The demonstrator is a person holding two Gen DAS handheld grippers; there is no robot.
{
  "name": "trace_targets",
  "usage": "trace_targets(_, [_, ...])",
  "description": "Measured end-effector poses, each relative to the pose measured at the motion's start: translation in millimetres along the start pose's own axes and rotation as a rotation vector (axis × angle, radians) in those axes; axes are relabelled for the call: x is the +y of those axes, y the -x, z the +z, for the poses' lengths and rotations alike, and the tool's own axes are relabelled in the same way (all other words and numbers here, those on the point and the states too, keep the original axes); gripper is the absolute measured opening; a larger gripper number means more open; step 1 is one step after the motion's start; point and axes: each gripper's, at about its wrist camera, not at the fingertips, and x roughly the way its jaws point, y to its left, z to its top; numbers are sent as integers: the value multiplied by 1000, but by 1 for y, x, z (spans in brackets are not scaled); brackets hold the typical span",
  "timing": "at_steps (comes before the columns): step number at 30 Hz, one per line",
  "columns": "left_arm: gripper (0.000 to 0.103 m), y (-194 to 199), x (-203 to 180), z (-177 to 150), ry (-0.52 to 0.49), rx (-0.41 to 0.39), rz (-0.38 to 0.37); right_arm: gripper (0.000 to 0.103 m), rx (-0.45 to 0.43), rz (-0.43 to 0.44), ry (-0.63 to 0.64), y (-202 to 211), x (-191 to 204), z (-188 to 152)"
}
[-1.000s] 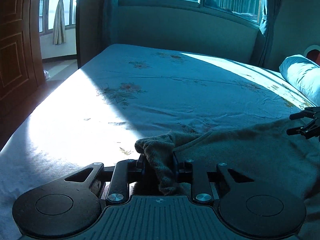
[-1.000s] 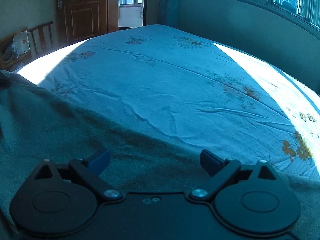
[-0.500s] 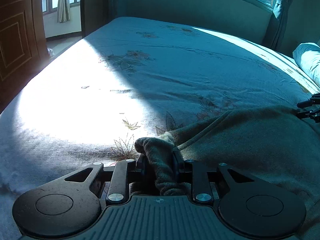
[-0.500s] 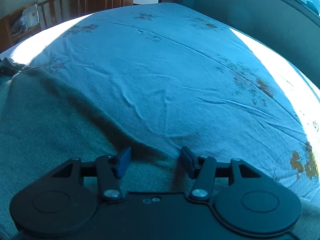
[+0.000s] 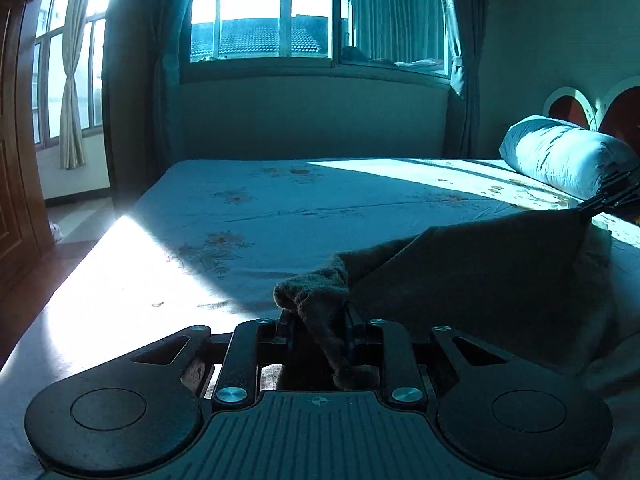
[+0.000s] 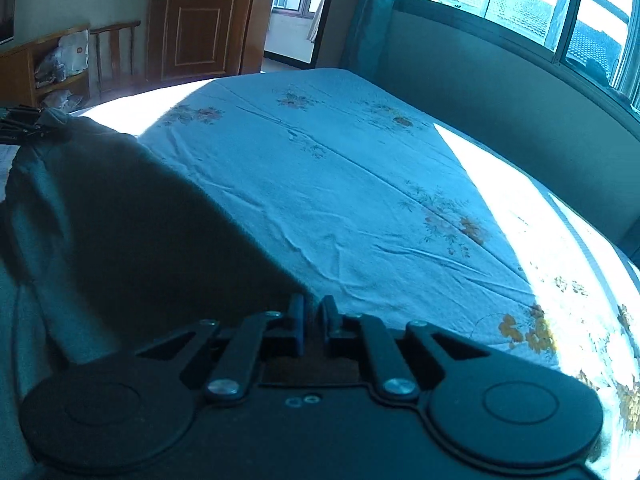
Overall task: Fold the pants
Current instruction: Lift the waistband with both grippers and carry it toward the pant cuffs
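The pants (image 5: 480, 276) are hanging taut above the bed (image 5: 360, 200), having risen off the sheet since a second ago. The left gripper (image 5: 320, 320) is clamping a bunched corner; the right gripper (image 6: 312, 316), previously spread, is now pinching the other corner. The fold-over is likely beginning. No legible writing is showing.

A bed sheet (image 5: 360, 208) printed with flowers is spread over the bed and lit by a sun patch; a rolled pillow (image 5: 560, 156) is laid near the headboard (image 5: 576, 108); a window (image 5: 264, 12) is flanked by curtains (image 5: 72, 92); a wooden door (image 6: 196, 20) and a chair (image 6: 114, 56) are seen beyond.
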Motion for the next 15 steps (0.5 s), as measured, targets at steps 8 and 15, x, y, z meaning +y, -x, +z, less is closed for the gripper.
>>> trace_targets(8, [58, 86, 5, -62, 106, 31, -78, 10, -28, -103, 126, 98, 112, -92])
trace_targets(15, [74, 130, -11, -113, 347, 180, 120, 27, -159, -196, -306, 136, 121, -131])
